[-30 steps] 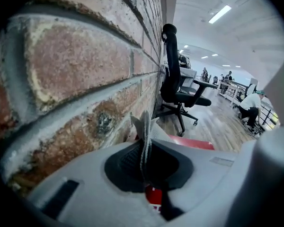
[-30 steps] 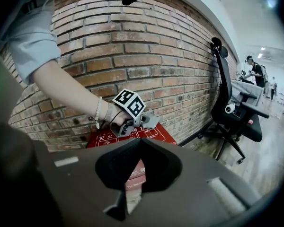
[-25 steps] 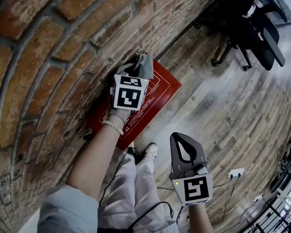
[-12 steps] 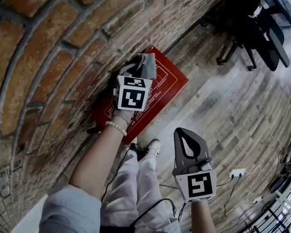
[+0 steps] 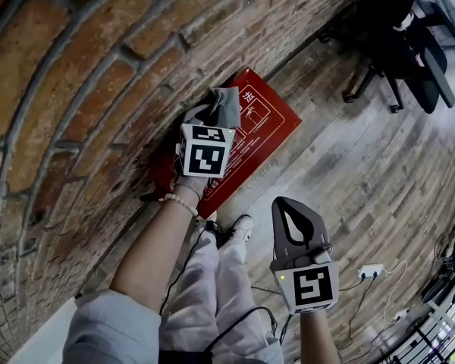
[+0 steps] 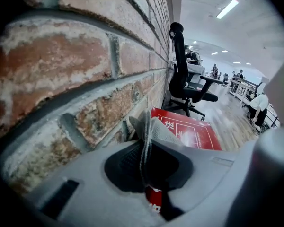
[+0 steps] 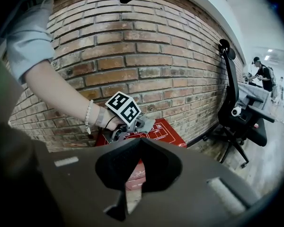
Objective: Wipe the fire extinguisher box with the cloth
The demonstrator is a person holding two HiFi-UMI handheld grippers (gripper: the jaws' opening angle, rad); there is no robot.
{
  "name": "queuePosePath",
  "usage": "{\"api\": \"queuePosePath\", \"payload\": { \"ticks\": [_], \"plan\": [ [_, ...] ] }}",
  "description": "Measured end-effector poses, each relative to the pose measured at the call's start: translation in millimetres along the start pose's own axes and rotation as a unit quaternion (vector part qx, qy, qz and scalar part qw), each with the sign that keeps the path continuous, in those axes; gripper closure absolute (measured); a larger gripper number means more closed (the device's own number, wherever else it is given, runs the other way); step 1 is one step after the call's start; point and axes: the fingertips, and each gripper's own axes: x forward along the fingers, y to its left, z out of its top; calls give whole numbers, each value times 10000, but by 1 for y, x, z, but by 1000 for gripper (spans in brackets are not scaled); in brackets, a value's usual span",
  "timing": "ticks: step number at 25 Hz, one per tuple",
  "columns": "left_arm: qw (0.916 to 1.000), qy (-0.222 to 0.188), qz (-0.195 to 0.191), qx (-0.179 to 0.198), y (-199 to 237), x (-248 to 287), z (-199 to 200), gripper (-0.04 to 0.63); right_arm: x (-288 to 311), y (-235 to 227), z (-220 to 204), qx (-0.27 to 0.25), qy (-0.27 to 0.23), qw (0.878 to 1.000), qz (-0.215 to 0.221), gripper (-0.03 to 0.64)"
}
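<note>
Left gripper (image 5: 212, 116) is pinched tight on the grey cloth (image 5: 226, 103), which sits bunched on top of the red fire extinguisher box (image 5: 264, 123) at its wall-side edge; right gripper (image 5: 288, 209) is pressed together on nothing, hanging over the floor. To wipe well I'd flatten the cloth onto the lid and run overlapping strokes from the wall edge to the front edge, without snagging on brick. The box stands on the wood-plank floor (image 5: 364, 173) against the brick wall (image 5: 83, 74), with an office chair (image 5: 406, 48) well apart along the wall.
</note>
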Motion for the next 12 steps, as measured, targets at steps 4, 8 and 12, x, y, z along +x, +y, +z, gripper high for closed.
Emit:
{"api": "queuePosePath", "payload": {
  "ticks": [4, 8, 12],
  "plan": [
    [10000, 21, 70, -50, 6, -10, -9, 583, 0, 8, 2, -17, -9, 10000, 33, 606],
    [9998, 53, 157, -97, 15, -21, -20, 583, 2, 16, 4, -49, 7, 10000, 81, 606],
    [9996, 60, 259, -76, 22, -31, -31, 583, 2, 22, 3, -116, 33, 9998, 139, 606]
  ]
}}
